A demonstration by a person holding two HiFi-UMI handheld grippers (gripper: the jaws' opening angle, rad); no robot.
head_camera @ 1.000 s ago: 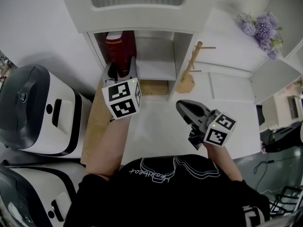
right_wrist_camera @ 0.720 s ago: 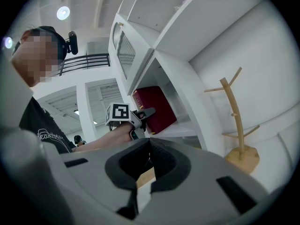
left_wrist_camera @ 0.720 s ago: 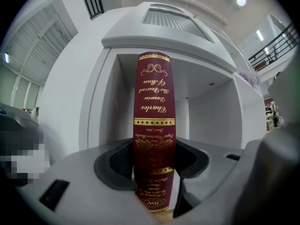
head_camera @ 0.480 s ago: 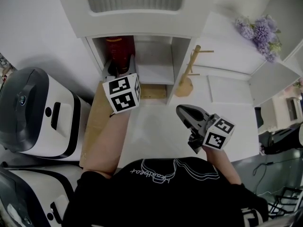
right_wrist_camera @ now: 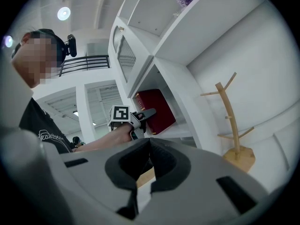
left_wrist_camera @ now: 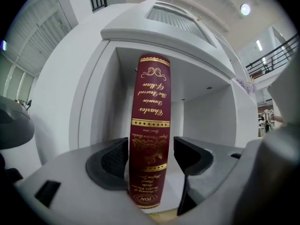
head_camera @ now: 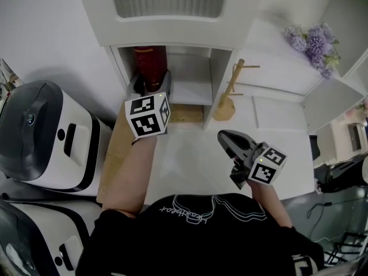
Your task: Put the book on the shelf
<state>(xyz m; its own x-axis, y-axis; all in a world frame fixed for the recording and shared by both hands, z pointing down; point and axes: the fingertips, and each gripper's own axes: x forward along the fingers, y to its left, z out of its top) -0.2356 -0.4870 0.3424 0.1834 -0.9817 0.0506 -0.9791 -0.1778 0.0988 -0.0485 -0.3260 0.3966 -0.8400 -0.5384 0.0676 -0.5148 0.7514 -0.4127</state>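
A dark red book (head_camera: pixel 150 62) with gold lettering stands upright in the left compartment of the white shelf (head_camera: pixel 220 76). In the left gripper view its spine (left_wrist_camera: pixel 150 125) rises between the two pads. My left gripper (head_camera: pixel 151 80) straddles the book's lower part and its jaws are opening. A gap shows at the right pad (left_wrist_camera: pixel 187 156), and the left pad (left_wrist_camera: pixel 115 161) sits close beside the cover. My right gripper (head_camera: pixel 226 138) hangs above the white table (head_camera: pixel 190 160), shut with nothing between its pads (right_wrist_camera: pixel 161 165). The right gripper view shows the book (right_wrist_camera: pixel 154 110) from the side.
A wooden peg stand (head_camera: pixel 228 94) sits right of the shelf. Purple flowers (head_camera: pixel 313 39) lie on a higher ledge at the far right. Two large white and black appliances (head_camera: pixel 43 134) fill the left side. A light wooden board (head_camera: pixel 117 140) lies beside the person's left forearm.
The left gripper's jaws have spread away from the book, which stands by itself in the compartment. The right gripper has hardly moved.
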